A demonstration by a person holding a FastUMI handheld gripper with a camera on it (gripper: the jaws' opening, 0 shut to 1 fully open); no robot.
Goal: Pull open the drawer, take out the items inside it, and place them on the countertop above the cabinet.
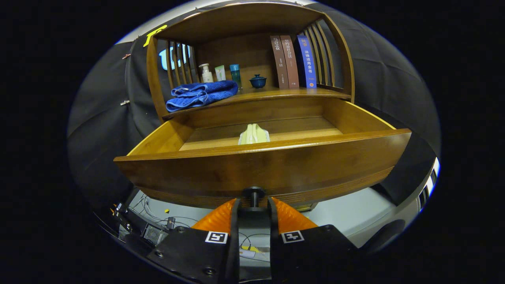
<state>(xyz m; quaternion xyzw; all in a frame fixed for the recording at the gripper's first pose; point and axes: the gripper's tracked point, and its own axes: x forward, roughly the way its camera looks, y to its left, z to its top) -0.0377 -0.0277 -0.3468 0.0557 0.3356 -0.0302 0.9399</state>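
The wooden drawer (260,169) stands pulled far out of the cabinet, its front panel close ahead of me. My gripper (254,203) is shut on the drawer's small dark knob (254,194), which sits between the two fingertips at the lower middle of the front panel. Inside the drawer, just behind the front panel, lies a pale yellow-green folded cloth item (253,135) on the drawer floor. The countertop (276,94) above the drawer is the wooden shelf surface of the cabinet.
On the countertop lie a folded blue towel (199,94), a pump bottle (205,73), a small tube (220,73), a teal bottle (235,75), a small blue lidded cup (258,81) and three upright books (294,61). Cables and a small box (154,234) lie on the floor below.
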